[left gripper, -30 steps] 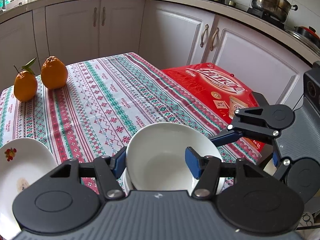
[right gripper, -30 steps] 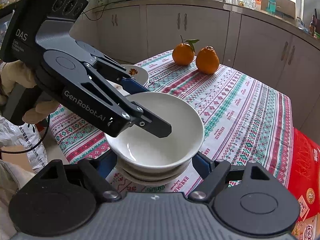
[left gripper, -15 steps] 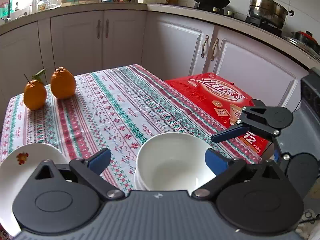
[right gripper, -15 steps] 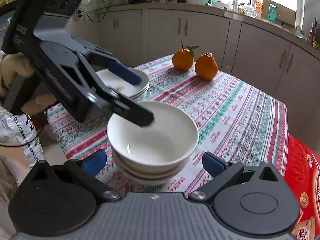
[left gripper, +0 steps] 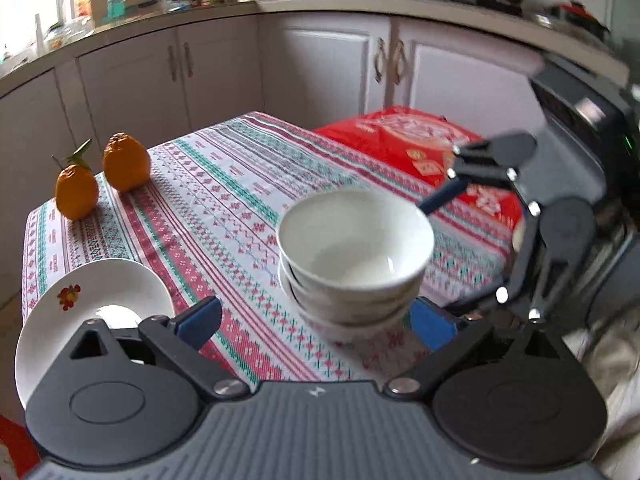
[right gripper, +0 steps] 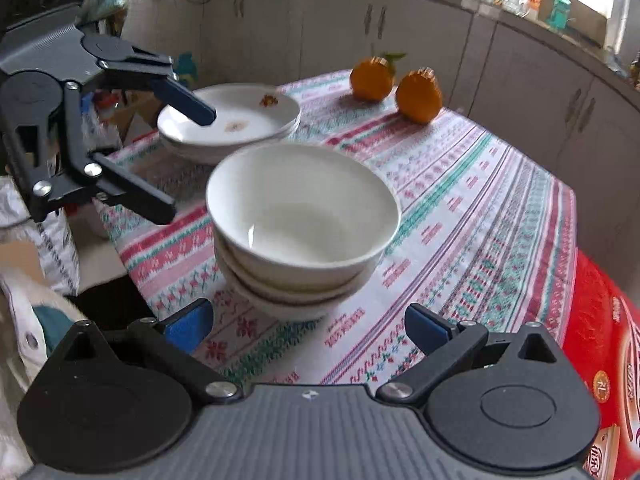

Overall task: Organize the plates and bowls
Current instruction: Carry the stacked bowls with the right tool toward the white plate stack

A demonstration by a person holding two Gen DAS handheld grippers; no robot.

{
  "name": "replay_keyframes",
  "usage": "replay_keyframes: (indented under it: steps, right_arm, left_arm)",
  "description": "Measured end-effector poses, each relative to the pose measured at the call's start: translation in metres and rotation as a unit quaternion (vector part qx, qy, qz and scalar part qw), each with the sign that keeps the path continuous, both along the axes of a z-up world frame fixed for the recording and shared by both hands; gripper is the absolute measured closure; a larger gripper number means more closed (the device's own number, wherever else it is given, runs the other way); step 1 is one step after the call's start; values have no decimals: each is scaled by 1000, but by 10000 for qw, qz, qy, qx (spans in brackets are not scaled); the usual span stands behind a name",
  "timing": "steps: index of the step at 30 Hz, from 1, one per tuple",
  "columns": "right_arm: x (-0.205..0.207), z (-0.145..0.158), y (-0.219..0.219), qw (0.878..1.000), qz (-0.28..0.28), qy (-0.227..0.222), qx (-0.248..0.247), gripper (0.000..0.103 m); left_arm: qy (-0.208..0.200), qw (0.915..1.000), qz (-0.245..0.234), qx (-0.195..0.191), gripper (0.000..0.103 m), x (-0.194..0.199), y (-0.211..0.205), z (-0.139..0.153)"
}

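A stack of bowls [left gripper: 354, 258] stands on the desk [left gripper: 224, 184], which is covered by a cloth woven with red, green and white bands of small geometric motifs. The bowls are glossy white ceramic, round and deep, nested so that only the rims of the lower ones show under the top one. Both grippers have just been opening and now stand released. The left gripper [left gripper: 316, 318] has its blue-padded jaws spread wide on either side of the stack, touching nothing. The right gripper [right gripper: 308, 326] is likewise splayed, its pads clear of the bowls, which sit just ahead between them.

The right wrist view shows a stack of plates [right gripper: 230, 124] beyond the bowls: shallow, white, smooth, the top one bearing a small printed fruit motif near its rim. It also shows the left gripper from the side, one blue finger above the plates. The left wrist view catches only the top plate, near its left edge, and shows the right gripper's black linkage at far right.

Two oranges [left gripper: 102, 178], dimpled and slightly pear-shaped, one with a green leaf, sit together at the far end of the cloth. A red printed box [left gripper: 416, 152] lies beside the desk. White panelled cupboards [left gripper: 224, 68] with metal handles run behind.
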State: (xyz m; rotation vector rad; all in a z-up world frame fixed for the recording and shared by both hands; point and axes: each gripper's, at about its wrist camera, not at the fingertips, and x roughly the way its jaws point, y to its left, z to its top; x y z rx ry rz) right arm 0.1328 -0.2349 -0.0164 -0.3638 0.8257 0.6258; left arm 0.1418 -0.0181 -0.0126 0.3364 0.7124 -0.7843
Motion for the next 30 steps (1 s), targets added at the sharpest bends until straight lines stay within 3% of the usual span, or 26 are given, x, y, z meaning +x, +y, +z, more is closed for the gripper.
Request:
replay_keyframes:
  steps: [11, 26, 30]
  right_arm:
    - [30, -25, 11, 9962, 698, 133, -494, 0]
    - [61, -20, 15, 9813, 1817, 487, -408, 1]
    - [64, -20, 16, 9786, 1933, 526, -461, 3]
  left_arm:
    - [294, 9945, -774, 638, 3, 23, -29, -46]
    - [451, 9783, -1804, 917, 10, 44, -49, -46]
    - [483, 9751, -1934, 974, 19, 44, -48, -45]
